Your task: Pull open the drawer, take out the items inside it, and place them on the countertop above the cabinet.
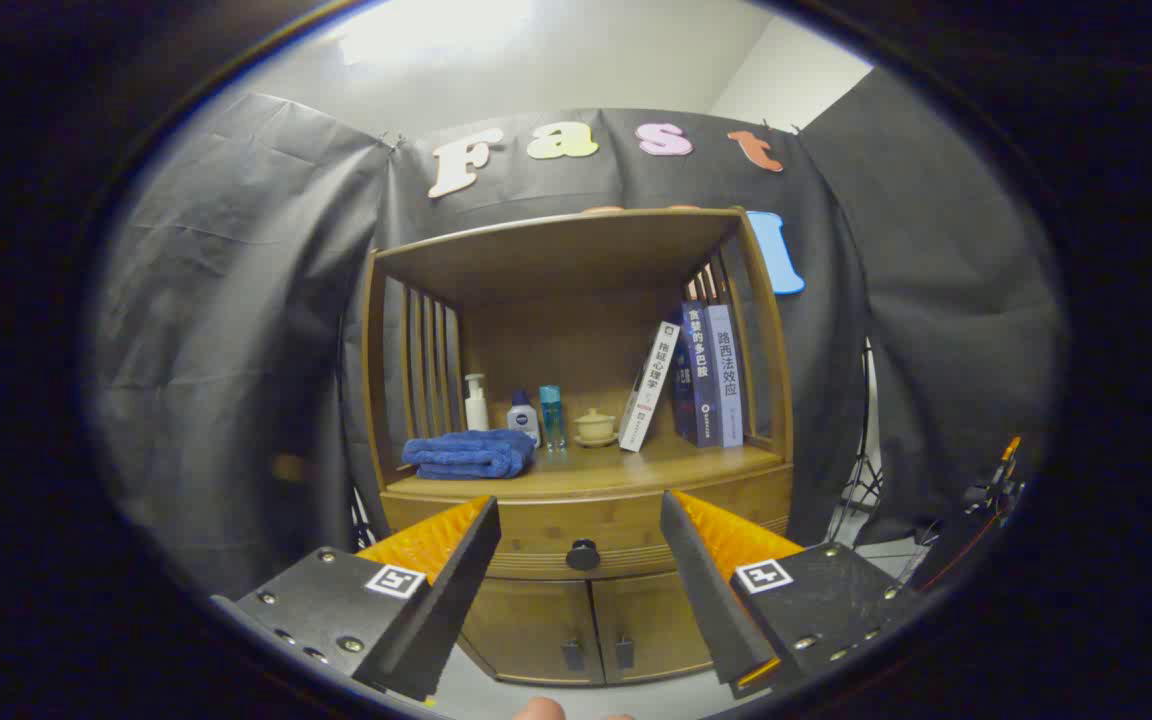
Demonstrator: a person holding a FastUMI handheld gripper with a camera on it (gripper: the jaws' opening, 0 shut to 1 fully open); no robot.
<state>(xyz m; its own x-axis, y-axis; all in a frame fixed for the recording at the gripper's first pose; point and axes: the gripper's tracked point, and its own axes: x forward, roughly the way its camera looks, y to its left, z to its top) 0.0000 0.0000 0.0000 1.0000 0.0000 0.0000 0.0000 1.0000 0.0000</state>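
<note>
Drawer (586, 540) closed, one knob (583, 554); hand-held gripper (581, 520) spread wide, holding nothing.

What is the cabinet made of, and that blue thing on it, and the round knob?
The cabinet looks like varnished bamboo or wood: warm brown with fine grain. The blue towel seems soft terry cloth, folded and fuzzy. The drawer knob, beyond the open gripper, looks dark, maybe plastic or metal.

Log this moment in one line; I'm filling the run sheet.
stage: approach | tongs: open, empty, short of drawer knob | drawer: closed | countertop: towel, bottles, books
</note>
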